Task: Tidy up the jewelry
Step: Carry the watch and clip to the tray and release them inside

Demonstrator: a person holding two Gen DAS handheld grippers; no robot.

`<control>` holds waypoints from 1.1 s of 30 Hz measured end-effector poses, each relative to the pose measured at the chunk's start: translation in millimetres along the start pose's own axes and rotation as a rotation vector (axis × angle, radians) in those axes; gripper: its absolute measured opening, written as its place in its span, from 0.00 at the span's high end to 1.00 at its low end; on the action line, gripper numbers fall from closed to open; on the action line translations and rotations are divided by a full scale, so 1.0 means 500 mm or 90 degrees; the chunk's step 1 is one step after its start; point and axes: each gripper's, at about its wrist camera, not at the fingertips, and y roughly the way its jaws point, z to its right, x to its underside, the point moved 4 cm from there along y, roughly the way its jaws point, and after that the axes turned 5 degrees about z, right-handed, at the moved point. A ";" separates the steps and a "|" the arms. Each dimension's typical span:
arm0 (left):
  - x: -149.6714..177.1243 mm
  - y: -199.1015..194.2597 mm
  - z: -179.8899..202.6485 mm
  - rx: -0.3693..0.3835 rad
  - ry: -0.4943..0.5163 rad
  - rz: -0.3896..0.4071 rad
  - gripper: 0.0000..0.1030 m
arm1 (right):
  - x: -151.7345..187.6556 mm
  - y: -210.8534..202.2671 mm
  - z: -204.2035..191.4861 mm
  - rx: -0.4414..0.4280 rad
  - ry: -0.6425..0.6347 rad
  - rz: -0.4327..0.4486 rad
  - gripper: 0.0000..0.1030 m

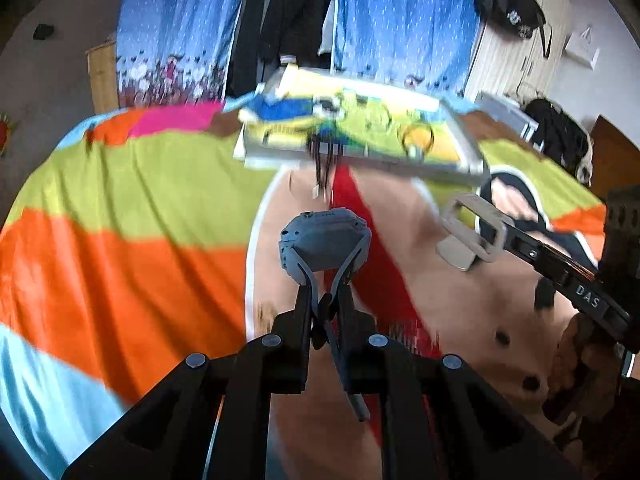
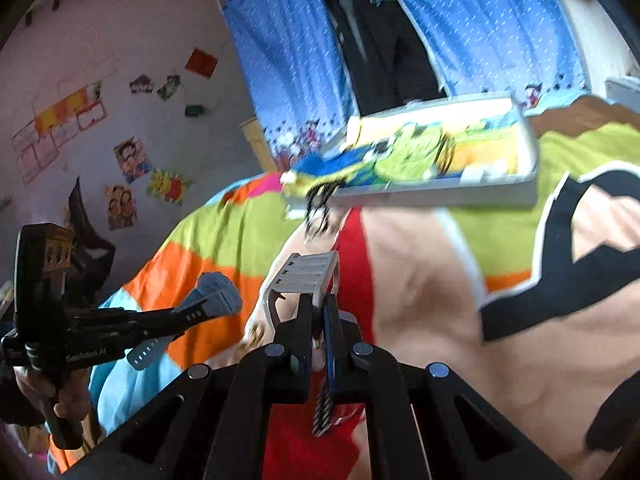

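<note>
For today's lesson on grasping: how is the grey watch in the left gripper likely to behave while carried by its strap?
The grey watch probably swings: the left gripper pinches only its strap, and the case stands unsupported above. The strap looks bendy, curving round the case with its loose end drooping. Likely light, since a thin strap pinch holds it up.

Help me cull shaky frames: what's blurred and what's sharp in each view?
Left wrist: tray and bedspread motion-smeared, gripped grey watch sharp. Right wrist: tray smeared, white watch fairly sharp; fisheye bends both.
</note>
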 end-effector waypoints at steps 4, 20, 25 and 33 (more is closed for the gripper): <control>-0.099 0.034 -0.008 0.005 0.015 0.045 0.91 | -0.090 0.010 0.030 0.027 -0.018 0.048 0.95; -0.323 0.330 0.032 0.068 0.011 0.045 0.91 | -0.262 0.138 0.247 0.197 0.024 0.078 0.95; -0.317 0.406 0.036 0.076 -0.002 0.008 0.91 | -0.242 0.166 0.311 0.229 0.051 0.050 0.95; -0.314 0.419 0.054 0.066 0.024 0.027 0.83 | -0.230 0.163 0.313 0.258 0.007 0.049 0.94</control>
